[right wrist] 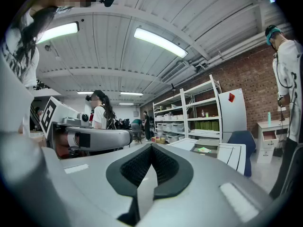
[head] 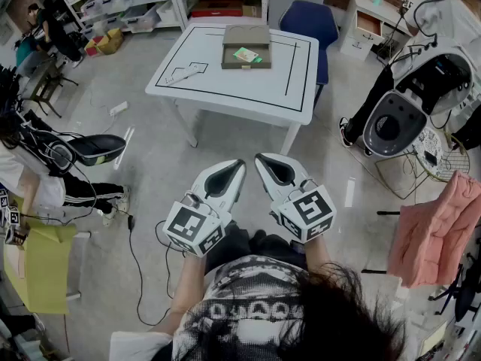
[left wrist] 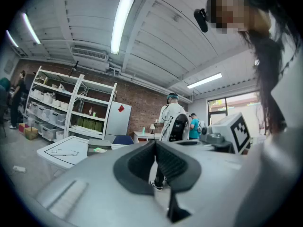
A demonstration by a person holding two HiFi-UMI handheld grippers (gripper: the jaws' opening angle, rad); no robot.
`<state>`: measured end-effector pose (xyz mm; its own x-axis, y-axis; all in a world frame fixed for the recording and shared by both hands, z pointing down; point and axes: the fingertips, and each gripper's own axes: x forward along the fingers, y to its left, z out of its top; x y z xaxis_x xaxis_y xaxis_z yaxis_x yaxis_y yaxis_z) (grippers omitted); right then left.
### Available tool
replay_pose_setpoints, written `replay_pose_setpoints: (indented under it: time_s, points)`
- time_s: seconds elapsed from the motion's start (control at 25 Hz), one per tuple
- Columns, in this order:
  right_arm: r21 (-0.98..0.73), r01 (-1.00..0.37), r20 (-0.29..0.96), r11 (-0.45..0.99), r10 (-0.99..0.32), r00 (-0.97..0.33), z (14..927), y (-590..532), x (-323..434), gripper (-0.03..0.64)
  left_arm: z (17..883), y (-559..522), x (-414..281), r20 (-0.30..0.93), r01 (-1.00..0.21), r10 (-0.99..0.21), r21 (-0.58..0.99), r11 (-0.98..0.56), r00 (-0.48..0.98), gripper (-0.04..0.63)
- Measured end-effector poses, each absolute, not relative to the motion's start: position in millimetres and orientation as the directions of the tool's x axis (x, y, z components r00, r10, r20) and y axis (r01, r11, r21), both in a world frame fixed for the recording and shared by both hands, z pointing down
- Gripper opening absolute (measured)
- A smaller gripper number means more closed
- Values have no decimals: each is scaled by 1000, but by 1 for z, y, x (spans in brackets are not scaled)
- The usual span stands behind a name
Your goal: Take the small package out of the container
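A flat brown container (head: 246, 47) lies on the white table (head: 225, 92) far ahead, with a small green package (head: 246, 54) in it. Both grippers are held close to my body, well short of the table. My left gripper (head: 239, 164) is shut with nothing in it, its pads meeting at the tip. My right gripper (head: 259, 159) beside it is shut and empty too. The left gripper view shows its jaws (left wrist: 155, 143) level, with the container (left wrist: 99, 145) small at the left. In the right gripper view the jaws (right wrist: 151, 147) are together, and the container (right wrist: 208, 145) sits at the right.
Bare floor lies between me and the table. A blue chair (head: 310, 22) stands behind the table, shelves (head: 120, 6) at the back. A white robot (head: 421, 89) and a pink cloth (head: 440, 228) are at the right, a cable (head: 139, 262) on the floor at the left.
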<state>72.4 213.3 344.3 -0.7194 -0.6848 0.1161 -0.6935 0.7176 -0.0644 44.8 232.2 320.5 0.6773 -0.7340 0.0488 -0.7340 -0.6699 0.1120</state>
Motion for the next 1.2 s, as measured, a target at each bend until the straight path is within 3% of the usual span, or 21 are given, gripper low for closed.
replay_pose_setpoints:
  time_s: [1.2]
  points:
    - [-130, -650, 117, 748, -640, -760, 360, 171, 68, -3, 334, 194, 41, 89, -760, -755, 119, -639, 649, 0]
